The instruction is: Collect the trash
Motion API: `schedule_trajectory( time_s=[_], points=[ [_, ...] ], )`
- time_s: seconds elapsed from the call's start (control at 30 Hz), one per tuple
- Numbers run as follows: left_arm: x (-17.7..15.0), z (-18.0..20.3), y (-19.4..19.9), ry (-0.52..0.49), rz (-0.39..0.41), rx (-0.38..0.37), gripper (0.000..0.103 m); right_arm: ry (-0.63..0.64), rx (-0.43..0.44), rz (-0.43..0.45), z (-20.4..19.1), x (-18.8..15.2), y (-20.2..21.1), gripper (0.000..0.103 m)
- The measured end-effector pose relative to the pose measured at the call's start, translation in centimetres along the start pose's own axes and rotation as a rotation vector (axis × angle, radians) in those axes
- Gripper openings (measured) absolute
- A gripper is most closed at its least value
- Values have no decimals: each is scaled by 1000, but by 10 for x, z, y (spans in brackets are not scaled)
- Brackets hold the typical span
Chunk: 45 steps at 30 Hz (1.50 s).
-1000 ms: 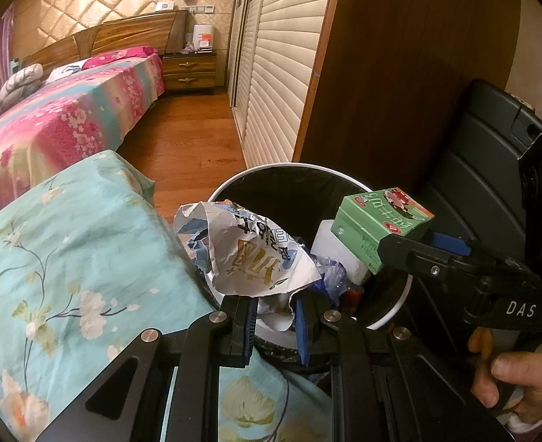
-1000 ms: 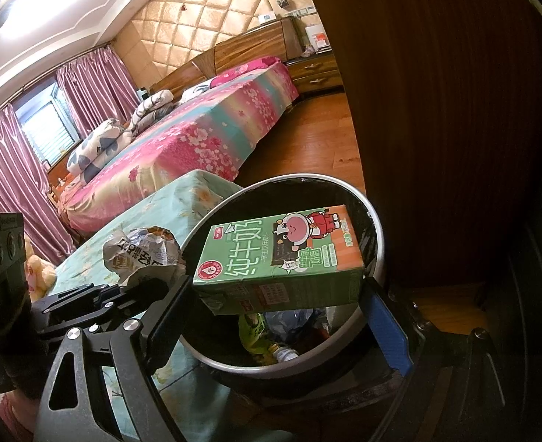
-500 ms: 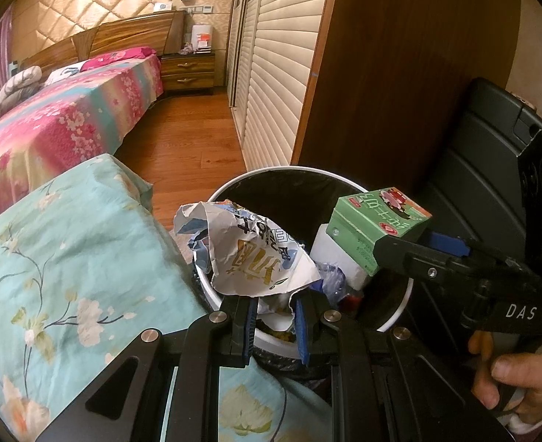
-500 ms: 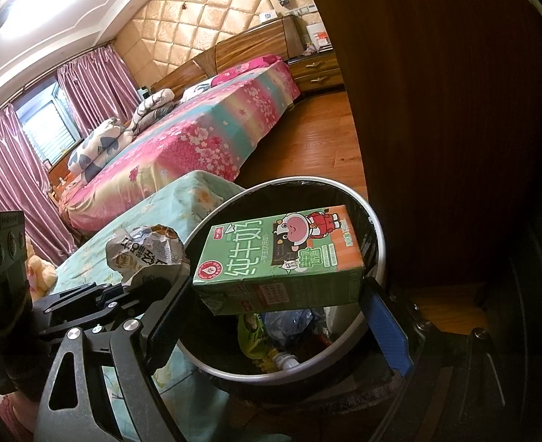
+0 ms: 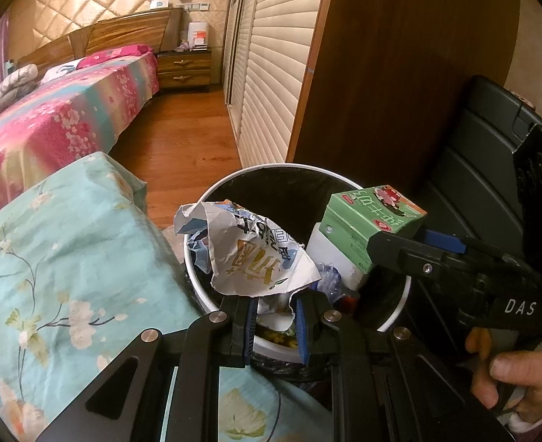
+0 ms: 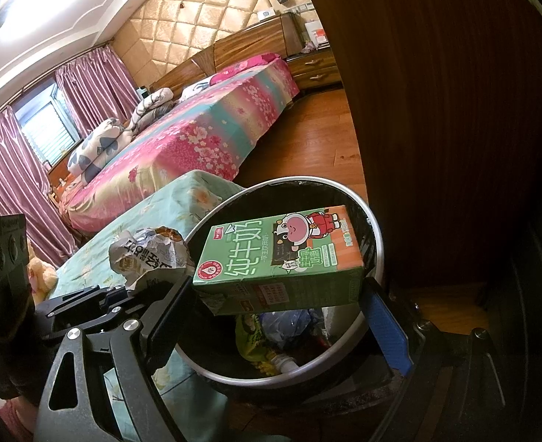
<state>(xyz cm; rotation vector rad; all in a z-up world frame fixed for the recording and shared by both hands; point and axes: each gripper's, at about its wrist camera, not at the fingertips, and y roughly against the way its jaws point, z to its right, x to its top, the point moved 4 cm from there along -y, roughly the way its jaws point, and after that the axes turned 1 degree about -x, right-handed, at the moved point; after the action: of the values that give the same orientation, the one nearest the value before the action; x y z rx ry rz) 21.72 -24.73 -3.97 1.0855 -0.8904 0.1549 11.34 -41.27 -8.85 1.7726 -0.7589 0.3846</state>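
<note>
Here, two grippers hold two pieces of trash over one round bin.

From the left: the left gripper (image 5: 273,322) has its jaws nearly closed, pinching one crumpled wrapper (image 5: 249,250) by its lower edge; the wrapper stands upward over the near left rim of the bin (image 5: 212,304), printed with large gold and dark characters too creased to read. Next, the right gripper (image 6: 271,316) has its jaws spread wide, clamped on the two ends of one green milk carton (image 6: 280,258). The carton lies level, its long axis running left to right across the bin's mouth, printed face up, with white characters "纯牛奶" and a cartoon cow. The gripper's handle reads "DAS". Inside the black-lined bin lies more rubbish. One hand (image 5: 510,375) grips that handle.
</note>
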Motion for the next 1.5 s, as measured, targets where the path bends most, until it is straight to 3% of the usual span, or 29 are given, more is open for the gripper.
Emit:
schedule_trajectory(
  time_s=[0.27, 0.5, 0.8, 1.0, 1.3, 1.5],
  points=[
    [0, 0, -1, 3, -9, 0, 17, 0, -1, -5, 1, -2, -1, 90],
    [-1, 2, 3, -6, -5, 7, 31, -45, 16, -15, 6, 0, 0, 91],
    [-18, -4, 24, 15, 7, 16, 37, -76, 23, 17, 2, -8, 18, 91],
    [-37, -17, 54, 73, 38, 20, 45, -95, 32, 36, -7, -19, 31, 91],
    [-85, -42, 115, 170, 123, 87, 68, -103, 41, 76, -41, -42, 50, 97],
    [-118, -54, 150, 226, 164, 114, 70, -35, 22, 108, -72, -64, 59, 99]
  ],
)
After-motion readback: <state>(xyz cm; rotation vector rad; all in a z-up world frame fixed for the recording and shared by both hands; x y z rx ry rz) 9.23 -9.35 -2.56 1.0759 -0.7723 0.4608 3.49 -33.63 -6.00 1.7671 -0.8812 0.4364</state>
